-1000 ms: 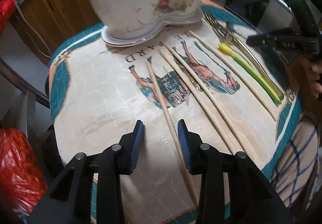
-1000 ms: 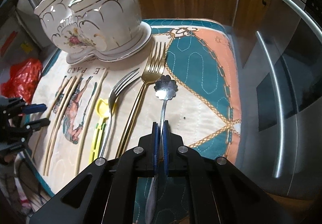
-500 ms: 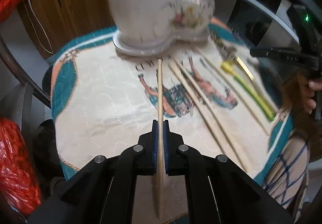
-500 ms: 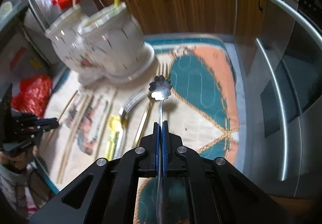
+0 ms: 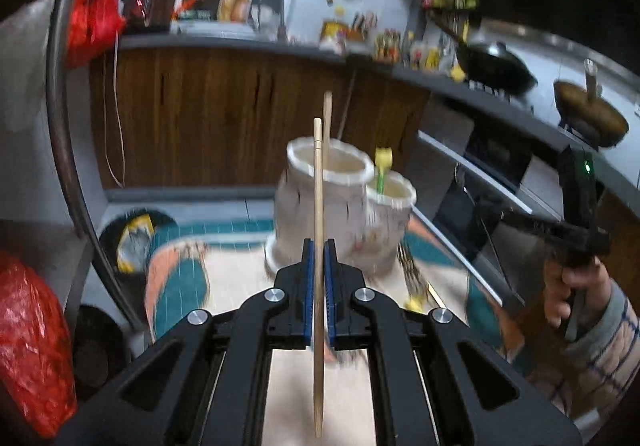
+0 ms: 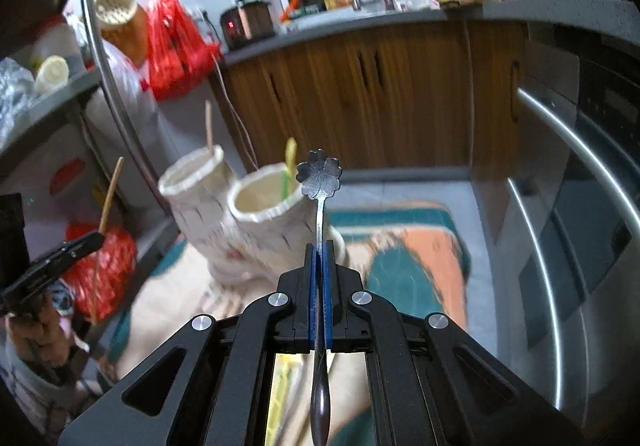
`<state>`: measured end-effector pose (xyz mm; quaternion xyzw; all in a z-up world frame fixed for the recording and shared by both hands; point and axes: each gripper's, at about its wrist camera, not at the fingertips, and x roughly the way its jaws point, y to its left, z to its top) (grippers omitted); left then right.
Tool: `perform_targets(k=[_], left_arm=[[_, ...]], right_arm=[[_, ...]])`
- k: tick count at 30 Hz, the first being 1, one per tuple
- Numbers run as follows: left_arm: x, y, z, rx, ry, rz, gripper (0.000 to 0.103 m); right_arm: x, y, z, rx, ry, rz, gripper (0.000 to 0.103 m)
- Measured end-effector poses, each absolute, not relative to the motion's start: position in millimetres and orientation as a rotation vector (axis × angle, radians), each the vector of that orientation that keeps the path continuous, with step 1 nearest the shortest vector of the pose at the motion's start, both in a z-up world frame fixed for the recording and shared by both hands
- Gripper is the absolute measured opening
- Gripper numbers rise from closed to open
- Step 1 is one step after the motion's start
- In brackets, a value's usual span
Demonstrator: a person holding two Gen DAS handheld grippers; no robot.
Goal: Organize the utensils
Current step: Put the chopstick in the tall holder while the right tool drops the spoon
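My left gripper (image 5: 319, 246) is shut on a wooden chopstick (image 5: 318, 205), held upright in the air in front of the white two-cup ceramic holder (image 5: 320, 201). One chopstick (image 5: 327, 117) stands in the taller cup and a yellow-topped green utensil (image 5: 382, 165) in the shorter one. My right gripper (image 6: 319, 248) is shut on the stem of a small metal spoon with a flower-shaped bowl (image 6: 320, 175), lifted just right of the holder (image 6: 256, 213). Forks (image 5: 410, 270) lie on the patterned cloth (image 5: 236, 274), blurred.
Wooden cabinets (image 5: 208, 113) and a cluttered counter run behind the table. An oven front with steel handles (image 6: 568, 173) stands to the right. Red plastic bags (image 5: 32, 342) sit at the left. A person's hand (image 5: 568, 286) holds the right gripper.
The left gripper closed on a chopstick on the cloth and lifted it upright. The right gripper rose with the flower spoon. Both views tilted up from the table toward the kitchen.
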<state>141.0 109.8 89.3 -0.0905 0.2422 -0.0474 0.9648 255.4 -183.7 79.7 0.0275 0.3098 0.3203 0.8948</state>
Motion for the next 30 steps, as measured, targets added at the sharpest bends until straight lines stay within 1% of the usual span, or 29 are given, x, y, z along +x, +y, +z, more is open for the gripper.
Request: perform_targets(k=[8,15,20,30], left_arm=[[176.7,116.5,114.4,-0.244,0.372,-0.127,0.004],[210.7,119.1,137.3,-0.271,0.252,-0.149,0.004],[233.8,119.0,148.9,-0.275,0.173,-0.154,0.004],[273.6,120.6,139.4,-0.320,0.138,-0.163,0.004]], right_arm=[[264.2,-160.3,107.5,0.098,0.485,0.703,0.004],[281.4,-128.8,120.4,0.106,0.351,0.728,0.004],[308.1,-109.8,123.9,0.124,0.314,0.742,0.004],[323.9,-79.5,112.6,0.019,0.266,0.708,0.004]])
